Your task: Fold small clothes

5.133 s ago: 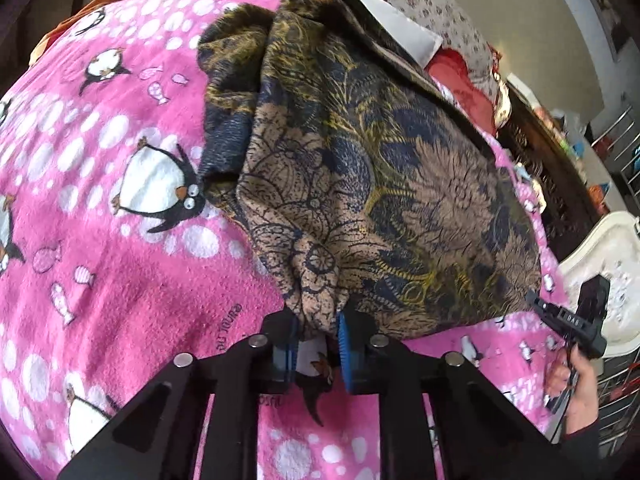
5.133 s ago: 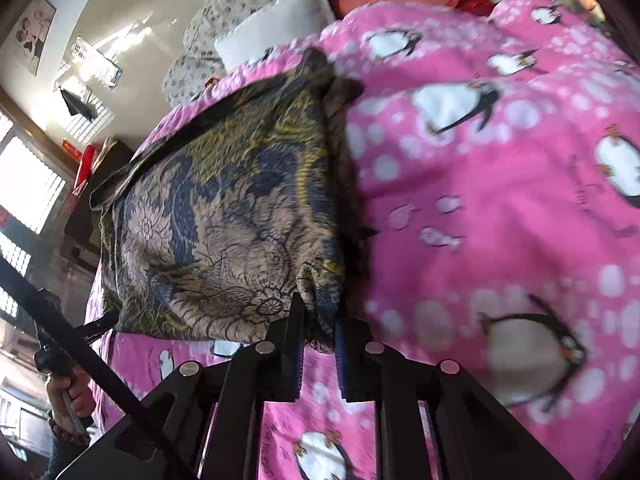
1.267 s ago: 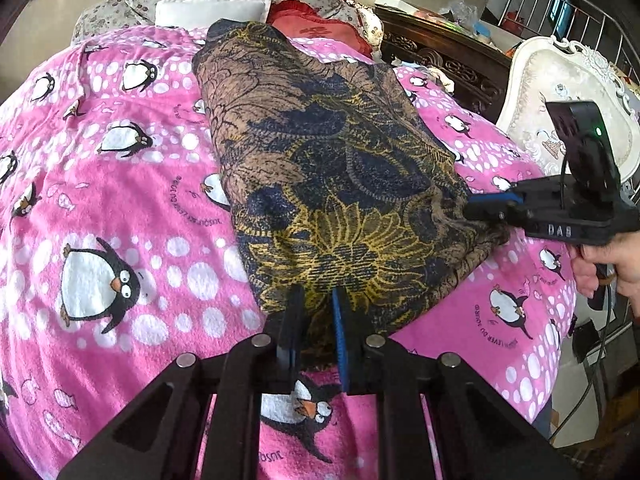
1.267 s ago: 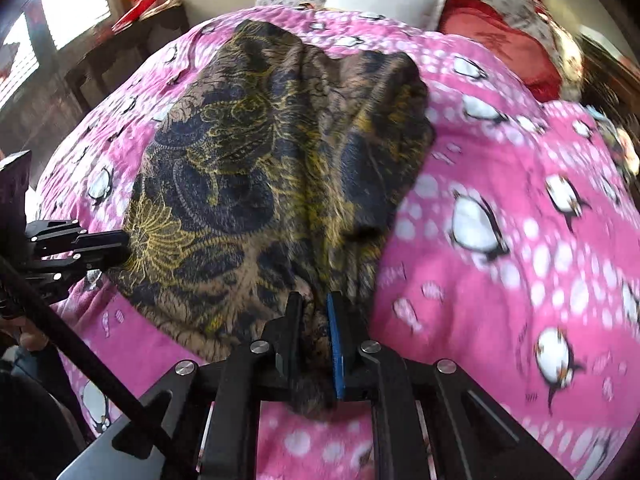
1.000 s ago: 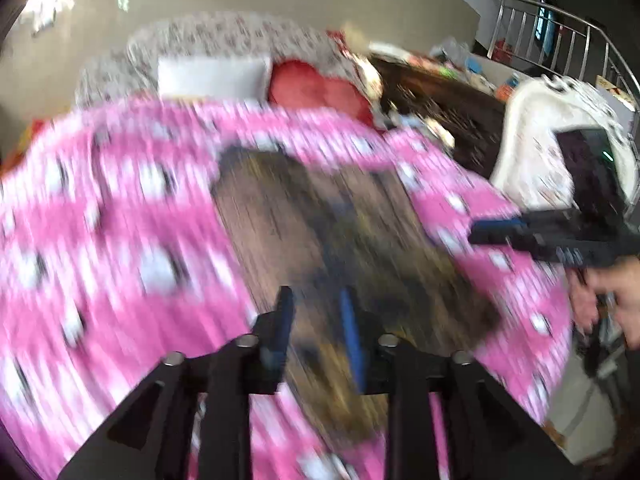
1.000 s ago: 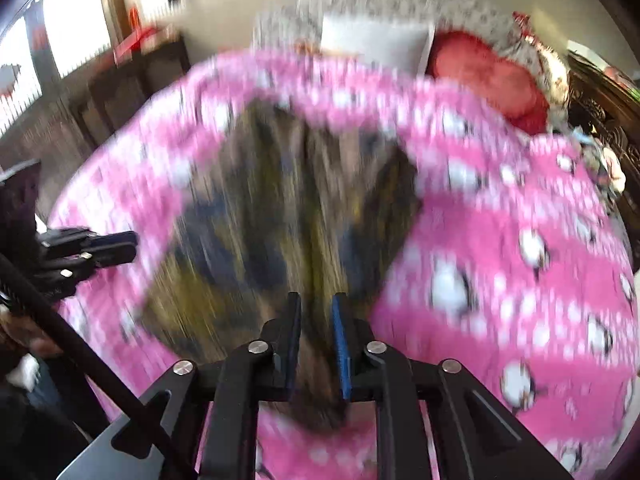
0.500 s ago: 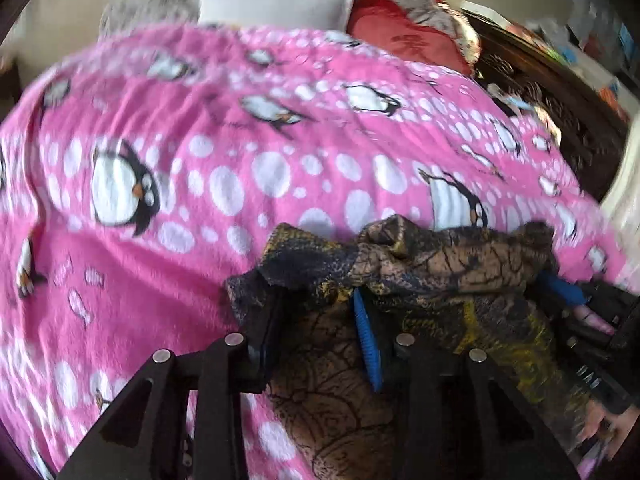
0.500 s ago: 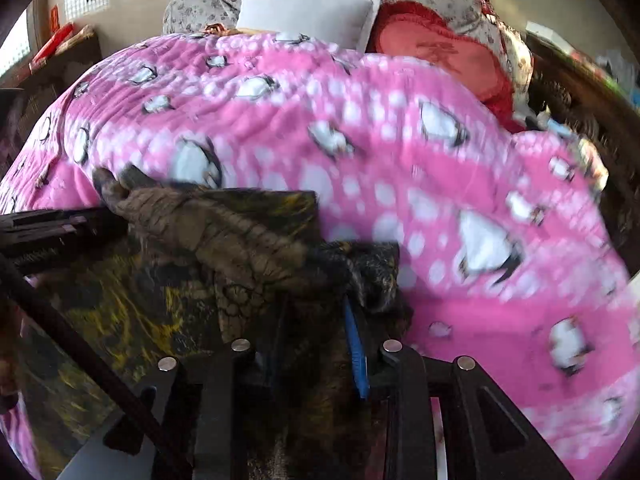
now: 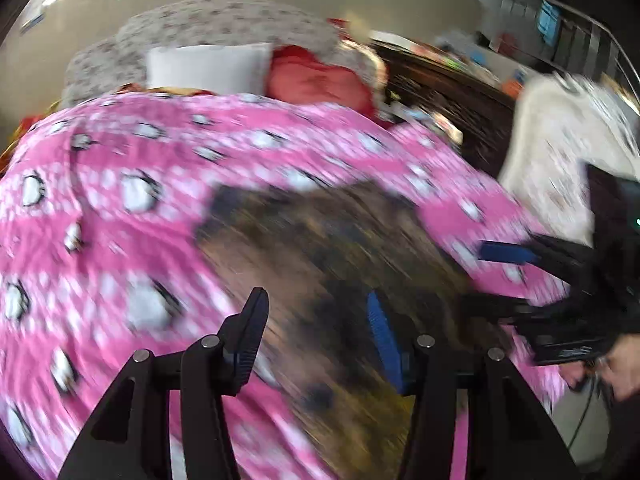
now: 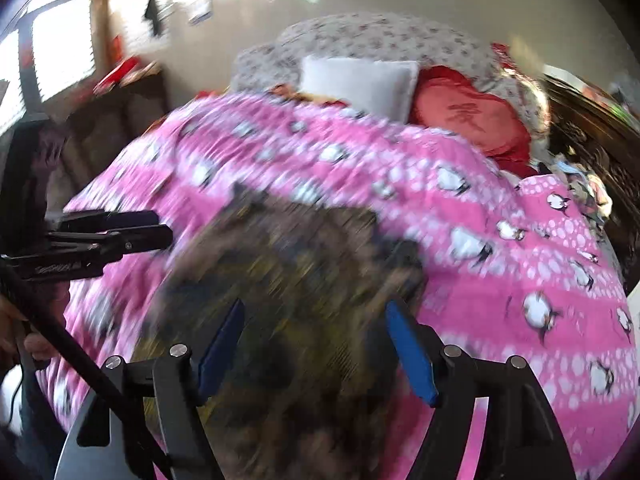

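Left wrist view: left gripper [image 9: 316, 312] nearest, jaws opening, nothing clamped between them. Right gripper [image 10: 314, 330] likewise, jaws spreading wide and free of cloth. Just beyond both, dark brown-and-gold patterned garment [image 9: 332, 248] lying blurred on pink penguin blanket [image 9: 120, 168]. Farther back, white pillow [image 10: 356, 80] and red cushion [image 10: 472, 120].

One patterned garment [image 9: 332, 264], one pink blanket [image 9: 120, 160], two pillows [image 10: 360, 80], two grippers [image 9: 316, 320]

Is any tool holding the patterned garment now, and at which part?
Nothing is held. Both the left tool and right tool are opening above the garment, pads apart, not pressing it.
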A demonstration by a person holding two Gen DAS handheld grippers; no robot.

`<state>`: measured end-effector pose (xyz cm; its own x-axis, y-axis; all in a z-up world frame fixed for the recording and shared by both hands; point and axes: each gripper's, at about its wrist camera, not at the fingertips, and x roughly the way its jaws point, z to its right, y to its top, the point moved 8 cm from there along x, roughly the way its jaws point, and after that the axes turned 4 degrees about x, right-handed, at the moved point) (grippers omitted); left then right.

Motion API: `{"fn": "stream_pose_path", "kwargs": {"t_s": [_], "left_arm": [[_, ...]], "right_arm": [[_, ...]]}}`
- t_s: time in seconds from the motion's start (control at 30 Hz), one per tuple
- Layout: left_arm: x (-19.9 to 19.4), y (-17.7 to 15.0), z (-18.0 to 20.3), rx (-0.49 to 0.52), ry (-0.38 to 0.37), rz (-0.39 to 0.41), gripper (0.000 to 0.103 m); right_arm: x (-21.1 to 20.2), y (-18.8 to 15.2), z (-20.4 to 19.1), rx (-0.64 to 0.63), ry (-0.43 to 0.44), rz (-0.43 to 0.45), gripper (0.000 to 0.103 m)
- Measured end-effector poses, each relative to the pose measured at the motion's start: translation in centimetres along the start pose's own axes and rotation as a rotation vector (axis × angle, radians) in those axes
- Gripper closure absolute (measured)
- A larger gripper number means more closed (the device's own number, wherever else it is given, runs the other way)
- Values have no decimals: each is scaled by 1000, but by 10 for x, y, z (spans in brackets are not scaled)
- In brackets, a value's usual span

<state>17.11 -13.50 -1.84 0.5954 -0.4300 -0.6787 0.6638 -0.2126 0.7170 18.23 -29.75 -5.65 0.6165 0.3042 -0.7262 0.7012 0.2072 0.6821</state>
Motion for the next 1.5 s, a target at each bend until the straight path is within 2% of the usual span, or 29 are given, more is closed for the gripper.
{"fn": "stream_pose_path", "kwargs": {"t_s": [0.03,0.13,0.17,0.2,0.23,0.3,0.37,0.43,0.47,0.5,0.57,0.67,0.77,0.9,1.03,1.1,1.27,1.5], "left_arm": [[5,-9,7,15,16,-13,52],[45,-47,7,-4,50,-162,53],[46,-50,11,42,77,-123,52],[46,-53,14,77,98,-117,51],[45,-54,18,97,120,-119,51],[40,-53,21,86,120,-139,49],[24,-47,17,41,63,-122,49],[-1,-42,5,-29,10,-69,45],[-10,-41,-2,-48,4,-50,33],[-14,-41,-8,-68,10,-38,27],[-14,-48,-27,-118,27,-56,27],[-8,-61,-33,-176,-2,-86,27],[-10,-68,-24,-137,74,-75,27],[-15,-72,-5,-137,143,-64,27],[-15,-78,-2,-124,267,-75,27],[-12,-82,-4,-138,296,-96,27],[-14,-90,-3,-131,324,-98,27],[-12,-93,-6,-142,316,-103,27]], "right_arm": [[7,-12,-2,-17,-12,-27,31],[43,-53,18,23,-80,-134,36],[47,-57,23,39,-71,-121,35],[46,-58,29,51,-57,-72,31],[46,-59,32,68,-42,-64,31],[41,-57,34,94,-35,-63,31],[22,-49,36,94,-44,-52,32],[-3,-43,42,120,-61,12,28],[-19,-43,51,150,-68,48,25],[-28,-44,56,173,-68,61,19],[-39,-52,72,246,-60,54,18],[-41,-62,81,314,-68,40,18],[-45,-62,57,306,-36,76,18],[-49,-63,28,254,-132,102,17],[-49,-68,8,208,-153,113,16],[-45,-76,1,168,-181,103,14],[-39,-97,-3,207,-177,76,14],[-38,-116,-7,243,-170,60,14]]}}
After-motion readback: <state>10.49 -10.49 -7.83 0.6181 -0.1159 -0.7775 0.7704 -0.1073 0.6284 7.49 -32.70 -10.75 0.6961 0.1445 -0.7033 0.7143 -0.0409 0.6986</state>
